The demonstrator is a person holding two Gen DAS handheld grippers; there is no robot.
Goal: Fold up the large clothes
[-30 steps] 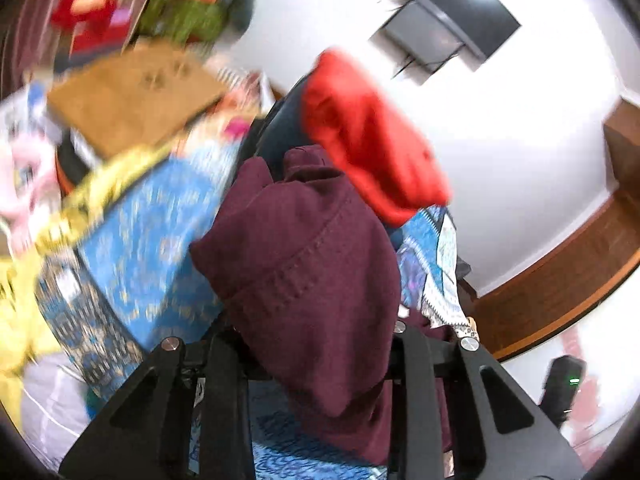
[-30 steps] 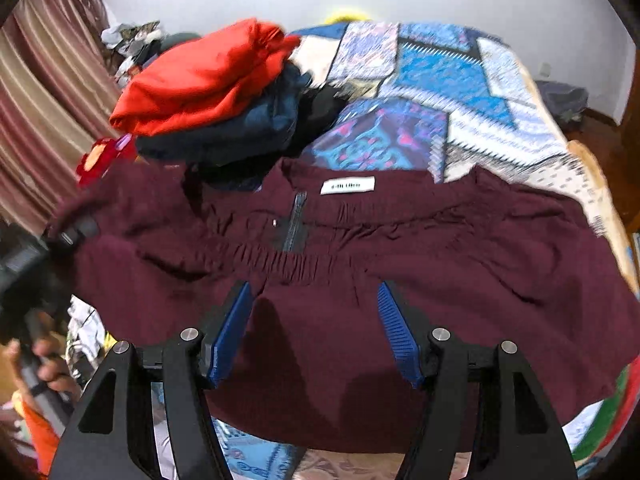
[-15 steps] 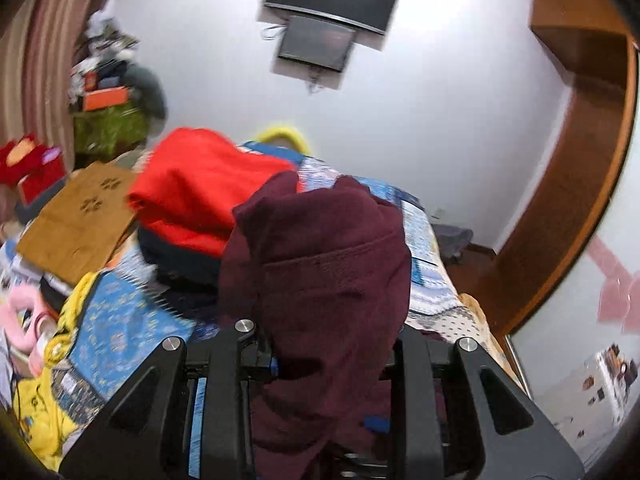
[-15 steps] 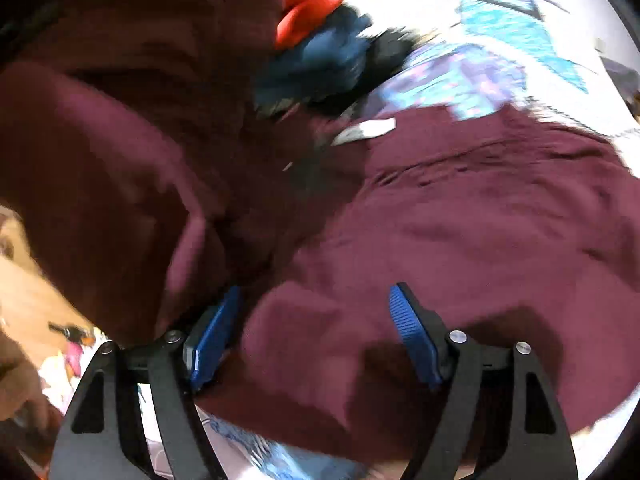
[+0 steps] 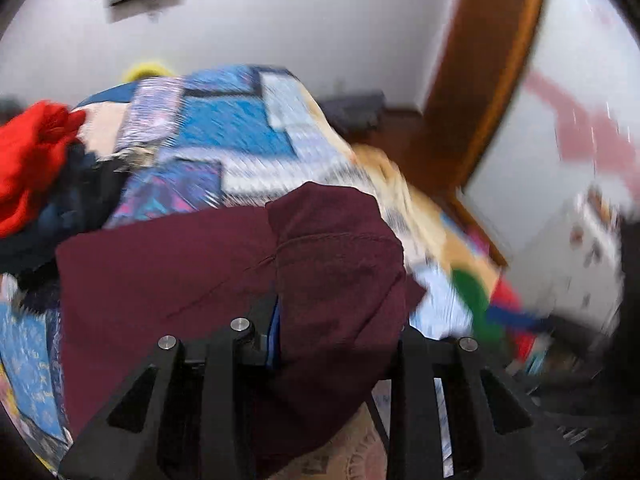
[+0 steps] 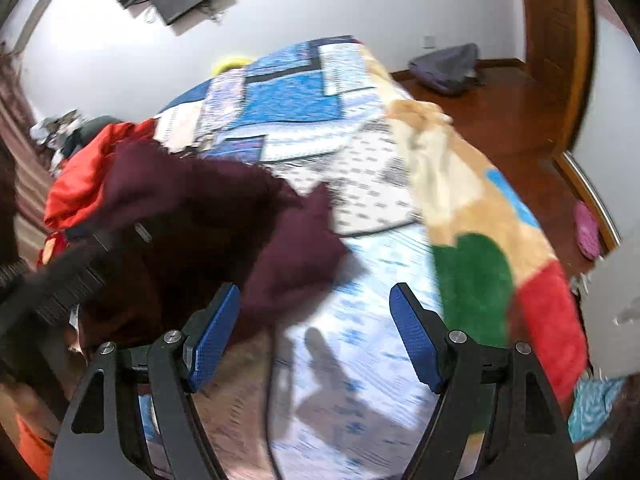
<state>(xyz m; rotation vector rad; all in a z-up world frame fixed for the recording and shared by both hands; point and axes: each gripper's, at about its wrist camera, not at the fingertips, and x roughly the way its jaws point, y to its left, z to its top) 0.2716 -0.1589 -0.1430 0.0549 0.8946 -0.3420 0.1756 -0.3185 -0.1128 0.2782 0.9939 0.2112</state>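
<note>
The maroon garment (image 5: 168, 288) lies on the near part of the bed, one portion spread flat over the patchwork quilt (image 5: 240, 128) and another bunched up and draped over the left gripper (image 5: 336, 320). That gripper is clamped on a fold of the maroon cloth; the fabric hides the fingertips, so I judge the grip from how the cloth hangs off it. The right gripper (image 6: 316, 336) stands wide apart, with nothing between its blue pads (image 6: 214, 332), hovering over the pale printed sheet just beside the garment's loose corner.

The step in hand looks like carrying one side of the garment across to make a fold. To do it well, the left should lay its handful down level with the far edge so the layers line up, and the right could pin or smooth the flat part so it does not drag along. Both views are smeared with motion, so I cannot say how neat the edges are.

Beyond it, a heap of red and dark clothes (image 6: 80, 184) sits at the left of the bed, touching the maroon cloth (no basket or bin shows anywhere). A fleece blanket (image 6: 472, 216) with green and red patches hangs along the right edge.
</note>
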